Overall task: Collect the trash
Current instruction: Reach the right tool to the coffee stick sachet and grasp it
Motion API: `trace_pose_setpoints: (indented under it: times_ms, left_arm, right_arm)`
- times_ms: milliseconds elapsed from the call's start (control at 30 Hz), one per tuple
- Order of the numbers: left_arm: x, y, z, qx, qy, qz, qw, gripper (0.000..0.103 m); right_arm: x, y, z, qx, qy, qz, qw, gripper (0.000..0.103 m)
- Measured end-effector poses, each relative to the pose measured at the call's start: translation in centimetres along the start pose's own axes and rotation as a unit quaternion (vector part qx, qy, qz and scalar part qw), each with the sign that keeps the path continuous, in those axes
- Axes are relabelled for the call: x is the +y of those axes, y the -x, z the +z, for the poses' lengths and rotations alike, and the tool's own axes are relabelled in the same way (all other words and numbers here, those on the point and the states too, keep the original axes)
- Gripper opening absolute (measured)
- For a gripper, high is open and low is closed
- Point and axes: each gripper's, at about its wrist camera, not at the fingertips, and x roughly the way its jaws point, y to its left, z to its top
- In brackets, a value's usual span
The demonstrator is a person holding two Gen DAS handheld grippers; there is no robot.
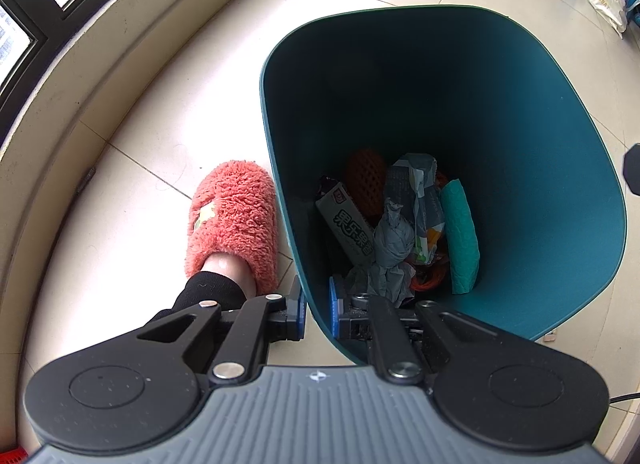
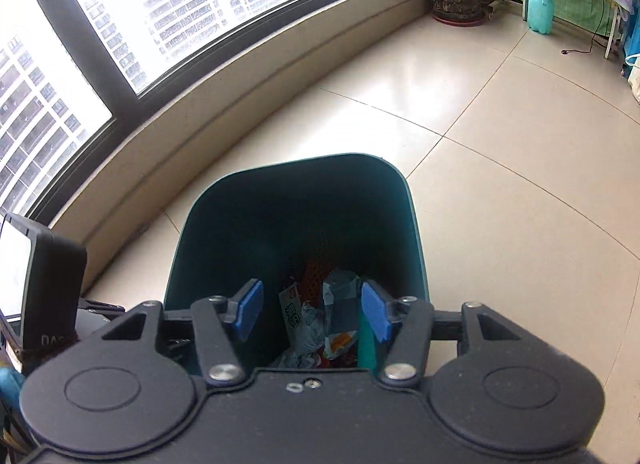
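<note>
**Bin pinned on the left, right side hovering empty**

Since the tall teal plastic trash bin [image 1: 400,76] sits on the tiled floor [image 2: 500,184] straight below both tools, any drop goes straight down. One bin, long axis upright. Left hand-held gripper [image 1: 316,310] is clamped on its near rim; right hand-held gripper [image 2: 312,310] hangs over the mouth, jaws apart, nothing between. Inside: one white snack box [image 1: 346,224], one crumpled grey wrapper [image 1: 390,240], one green foam roll [image 1: 460,236].

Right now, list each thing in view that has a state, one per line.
Teal bin: upright, uncovered, trash lying at the bottom.
Left tongs: shut on the bin's near rim.
Right tongs: open above the bin, nothing between the pads.
Grey paper wad: crumpled, in the bin.
White carton: lying tilted in the bin.
</note>
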Motion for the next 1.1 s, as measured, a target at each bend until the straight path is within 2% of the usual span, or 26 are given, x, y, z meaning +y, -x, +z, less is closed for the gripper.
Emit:
trace_pose_setpoints:
  times_ms: [67,233,333,433,700,900,1100]
  left_arm:
    - [0.0,0.0,0.0,-0.001,0.000,0.001,1.0000,0.011]
    - [-0.1,0.0,-0.1,-0.003,-0.002,0.004,1.0000,0.011]
    - [-0.2,0.0,-0.1,-0.002,-0.002,0.005,1.0000,0.011]
    - [-0.1,0.0,-0.1,-0.002,0.000,0.005,1.0000,0.011]
    - [0.0,0.1,-0.1,-0.002,0.001,0.001,1.0000,0.011]
    - [0.1,0.1,0.1,0.001,0.000,0.001,1.0000,0.011]
    - [0.1,0.1,0.3,0.006,-0.003,0.001,1.0000,0.011]
  right_arm:
    - [-1.3,1.4,-0.5,-0.015,-0.008,-0.007,1.000,0.064]
    - [-6.3,3.0,-2.2,-0.029,-0.060,-0.046,0.997,0.068]
    - [-9.8,2.3,-3.6,-0.019,-0.084,-0.088,0.992,0.069]
    - [-13.1,0.8,-5.2,0.000,-0.111,-0.103,0.989,0.070]
    - [-19.6,-5.4,-10.0,0.052,-0.155,-0.146,0.976,0.079]
    - [-23.6,-11.5,-13.7,0.102,-0.235,-0.150,0.955,0.079]
    - [-25.1,-16.9,-16.5,0.151,-0.241,-0.153,0.946,0.076]
